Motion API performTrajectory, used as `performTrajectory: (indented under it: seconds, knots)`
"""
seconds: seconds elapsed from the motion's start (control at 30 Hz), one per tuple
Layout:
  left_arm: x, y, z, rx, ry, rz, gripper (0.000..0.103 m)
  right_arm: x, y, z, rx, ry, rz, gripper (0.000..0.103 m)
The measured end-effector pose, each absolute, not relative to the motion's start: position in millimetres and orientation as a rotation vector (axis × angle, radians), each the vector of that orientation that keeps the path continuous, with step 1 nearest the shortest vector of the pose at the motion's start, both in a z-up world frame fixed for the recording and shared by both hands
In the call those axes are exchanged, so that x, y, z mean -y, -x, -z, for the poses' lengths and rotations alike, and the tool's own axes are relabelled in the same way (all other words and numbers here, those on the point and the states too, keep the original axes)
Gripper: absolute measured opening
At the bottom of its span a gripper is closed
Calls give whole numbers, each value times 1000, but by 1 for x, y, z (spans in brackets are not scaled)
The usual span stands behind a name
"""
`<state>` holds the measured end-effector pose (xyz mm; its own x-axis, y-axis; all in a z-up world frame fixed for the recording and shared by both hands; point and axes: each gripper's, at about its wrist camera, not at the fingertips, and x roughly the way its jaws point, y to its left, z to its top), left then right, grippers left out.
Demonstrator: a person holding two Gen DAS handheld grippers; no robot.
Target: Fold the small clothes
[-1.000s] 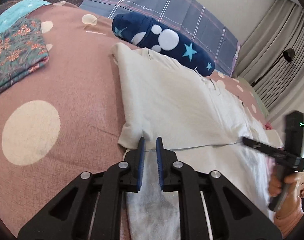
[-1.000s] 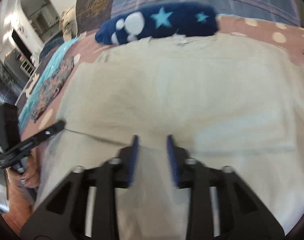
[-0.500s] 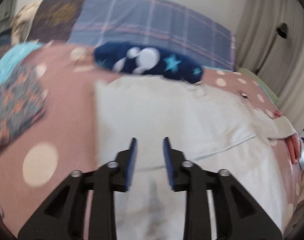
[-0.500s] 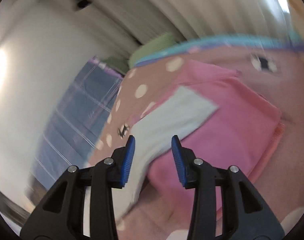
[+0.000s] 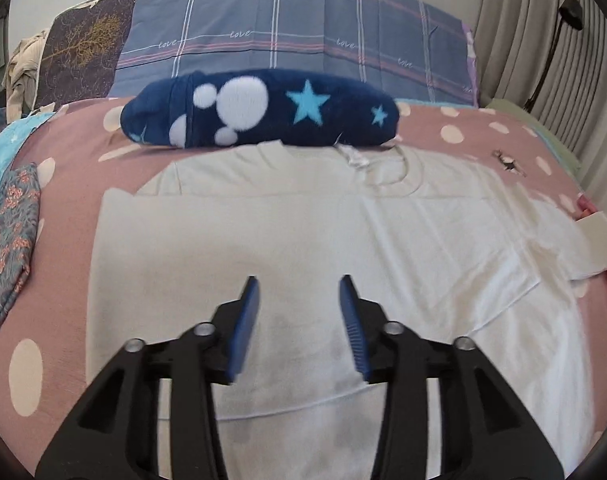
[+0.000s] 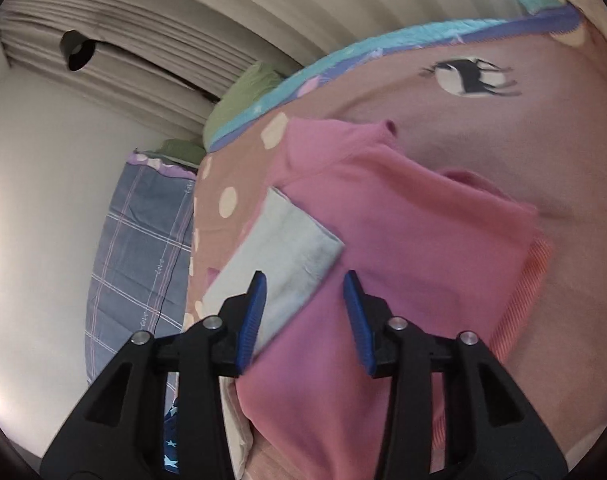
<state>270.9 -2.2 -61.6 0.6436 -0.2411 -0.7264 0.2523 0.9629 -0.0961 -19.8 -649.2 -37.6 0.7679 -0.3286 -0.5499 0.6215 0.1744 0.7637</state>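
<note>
Left view: the fingers (image 5: 249,312) of the left gripper (image 5: 299,304) are spread wide and empty above the white shirt (image 5: 287,248), which lies flat on the dotted bedspread (image 5: 63,152).

Right view: the right gripper (image 6: 305,300) gapes empty over the shirt's sleeve (image 6: 287,248), which overlaps a pink garment (image 6: 423,232). Best to pinch only the sleeve's edge and leave the pink layer beneath.

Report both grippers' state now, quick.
Left gripper: jaws open, holding nothing, over the white T-shirt.
Right gripper: jaws open, holding nothing, over the pink garment.
</note>
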Motion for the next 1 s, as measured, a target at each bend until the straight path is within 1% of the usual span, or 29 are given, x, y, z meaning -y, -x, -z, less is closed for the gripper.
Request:
performTrajectory:
  seconds: [0.03,0.07,0.1,0.17,0.2,0.23,0.27,0.37,0.53,0.73,0.83,1.0]
  knots:
    - [3,-273,66,-828,-27,269,45,648,22,39,-289,-1234,678,47]
    - [3,-276,73,-840,-37,254,45,652,15,41,-294,-1236,669,52]
    - [2,-278,78,-853,-30,251,45,655,12,42,-295,-1231,666,54]
    - [-1,-279,82,-862,-6,256,45,659,7,40,-273,-1224,695,54]
    - [-2,-278,83,-859,2,260,45,659,3,37,-266,-1200,709,51]
    - [-3,-277,83,-854,7,261,46,659,-2,33,-277,-1162,724,40]
    - [-4,-276,84,-848,14,263,46,657,-8,27,-308,-1095,757,26]
    - [-7,-275,86,-840,40,277,46,651,-16,18,-336,-1016,800,8]
    - [-18,-275,86,-835,117,313,46,647,-15,5,-331,-995,802,5]
    - [-26,-277,88,-837,182,346,47,615,-29,-39,-299,-850,736,4]
    - [-27,-277,87,-836,194,351,47,573,-64,-64,-305,-786,551,4]
    - [-33,-276,87,-831,238,370,47,443,-145,-90,-366,-653,134,4]
